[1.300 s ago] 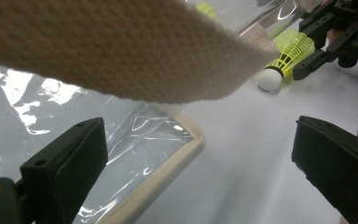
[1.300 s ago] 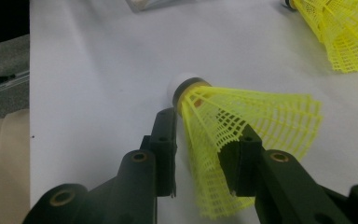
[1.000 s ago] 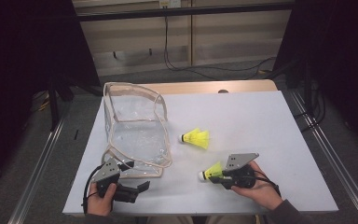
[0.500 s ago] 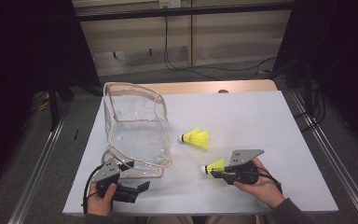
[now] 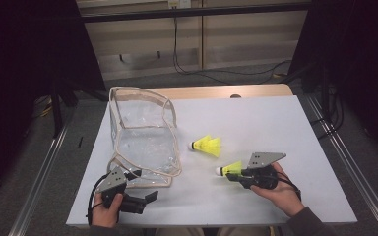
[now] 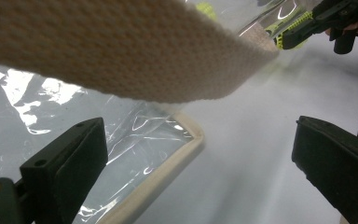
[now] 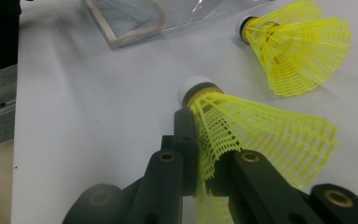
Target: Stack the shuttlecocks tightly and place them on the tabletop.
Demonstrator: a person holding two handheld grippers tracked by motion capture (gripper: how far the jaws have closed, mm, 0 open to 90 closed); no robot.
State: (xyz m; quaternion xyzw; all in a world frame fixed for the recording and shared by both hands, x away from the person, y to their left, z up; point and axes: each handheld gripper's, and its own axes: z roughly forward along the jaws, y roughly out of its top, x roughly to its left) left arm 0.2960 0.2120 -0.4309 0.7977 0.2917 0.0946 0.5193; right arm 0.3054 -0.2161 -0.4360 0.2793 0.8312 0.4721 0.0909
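The right gripper [image 7: 200, 154] has clamped a yellow plastic-mesh shuttlecock [image 5: 231, 169] right of the clear plastic pouch [image 5: 145, 135]; next, carry it to the pouch's mouth; the left gripper [image 6: 200, 154] waits open, empty, at the pouch's near edge

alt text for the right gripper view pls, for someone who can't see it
The right gripper pinches the mesh skirt of a yellow shuttlecock over a white table. A second yellow shuttlecock lies beyond it, and a clear bag's beige-trimmed edge shows at the top.
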